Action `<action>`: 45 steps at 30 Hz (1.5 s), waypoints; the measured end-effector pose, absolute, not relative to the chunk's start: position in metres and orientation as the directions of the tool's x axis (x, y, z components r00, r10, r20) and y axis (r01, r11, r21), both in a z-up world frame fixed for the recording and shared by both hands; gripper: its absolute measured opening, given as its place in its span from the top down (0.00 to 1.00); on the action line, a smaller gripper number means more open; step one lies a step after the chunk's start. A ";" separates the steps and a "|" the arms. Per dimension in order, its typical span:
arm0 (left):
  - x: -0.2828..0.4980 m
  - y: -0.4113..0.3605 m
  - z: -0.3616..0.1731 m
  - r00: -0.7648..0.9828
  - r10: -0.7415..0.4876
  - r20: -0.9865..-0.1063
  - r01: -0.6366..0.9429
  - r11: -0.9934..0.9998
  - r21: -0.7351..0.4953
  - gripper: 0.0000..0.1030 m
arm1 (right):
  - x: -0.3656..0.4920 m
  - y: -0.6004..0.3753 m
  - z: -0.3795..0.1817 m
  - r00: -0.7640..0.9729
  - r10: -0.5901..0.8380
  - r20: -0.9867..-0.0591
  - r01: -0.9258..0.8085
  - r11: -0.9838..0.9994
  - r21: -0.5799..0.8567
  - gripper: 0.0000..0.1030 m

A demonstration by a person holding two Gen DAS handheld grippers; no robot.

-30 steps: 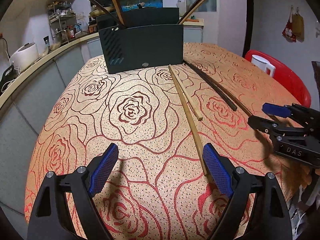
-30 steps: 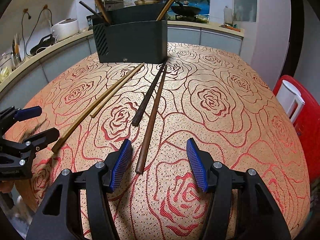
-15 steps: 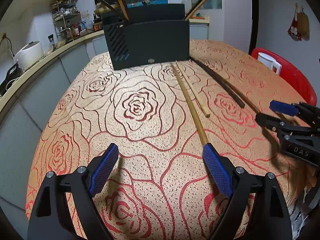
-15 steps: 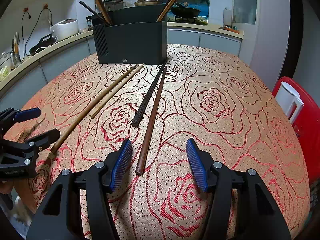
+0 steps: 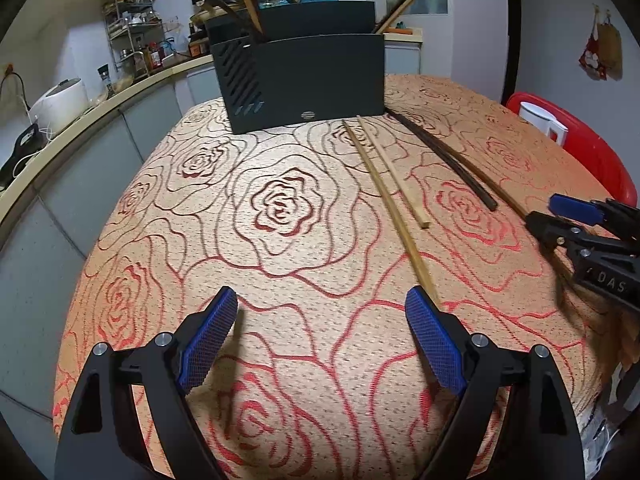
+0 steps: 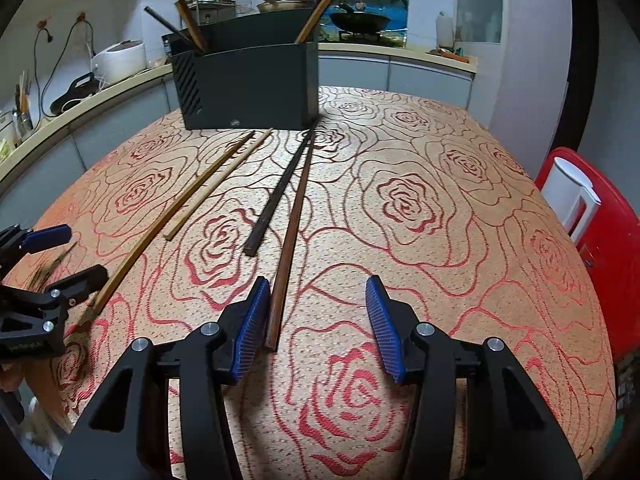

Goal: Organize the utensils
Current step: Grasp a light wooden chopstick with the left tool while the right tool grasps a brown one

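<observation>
right gripper (image 6: 316,320) closing on nothing yet, reddish-brown chopstick (image 6: 291,236) flat on surface (image 6: 460,248) just inside left pad; left gripper (image 5: 320,336) spread wide, empty. best centred over stick end before pinching, then carried to holder (image 6: 248,88).

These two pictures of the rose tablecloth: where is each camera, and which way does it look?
Left wrist view: sits on the left tongs, looking forward and down across the table to the dark box; its blue pads stand wide; the right tongs show at the right edge.
Right wrist view: sits on the right tongs, facing the same way; its jaws are closing, nothing between them yet, a brown chopstick just beside the left pad; the left tongs show at the left.
Shared: table, box, four loose chopsticks.
</observation>
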State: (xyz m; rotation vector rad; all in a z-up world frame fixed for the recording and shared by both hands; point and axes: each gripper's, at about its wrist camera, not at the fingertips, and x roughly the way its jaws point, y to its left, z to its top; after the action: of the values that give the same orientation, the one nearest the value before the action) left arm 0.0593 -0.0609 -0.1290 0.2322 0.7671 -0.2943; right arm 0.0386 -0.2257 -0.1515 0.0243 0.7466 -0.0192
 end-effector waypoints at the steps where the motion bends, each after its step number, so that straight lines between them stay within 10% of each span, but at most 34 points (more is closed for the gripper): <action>1: 0.061 -0.059 -0.129 0.686 -0.168 -0.708 0.334 0.937 0.102 0.19 | 0.039 -0.227 -0.152 0.734 -0.013 -0.679 0.031 0.999 0.015 0.55; 15: 0.046 -0.063 -0.119 0.650 -0.336 -0.681 0.445 0.895 -0.016 0.23 | 0.036 -0.224 -0.152 0.735 0.011 -0.679 0.006 1.000 0.022 0.64; 24: 0.046 -0.074 -0.130 0.643 -0.292 -0.708 0.449 0.892 0.040 0.51 | 0.035 -0.224 -0.152 0.738 0.013 -0.675 0.004 1.000 0.024 0.67; 36: 0.049 -0.063 -0.129 0.629 -0.340 -0.700 0.447 0.894 -0.032 0.53 | 0.035 -0.220 -0.151 0.743 0.025 -0.669 -0.011 1.000 0.025 0.72; 45: 0.044 -0.069 -0.131 0.649 -0.340 -0.680 0.453 0.891 -0.013 0.76 | 0.033 -0.216 -0.152 0.754 0.035 -0.655 -0.028 0.999 0.021 0.76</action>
State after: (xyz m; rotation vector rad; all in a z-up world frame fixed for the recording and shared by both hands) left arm 0.0445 -0.0690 -0.1313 0.1634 0.7375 -0.4528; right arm 0.0334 -0.2156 -0.1523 0.0103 0.7152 0.0339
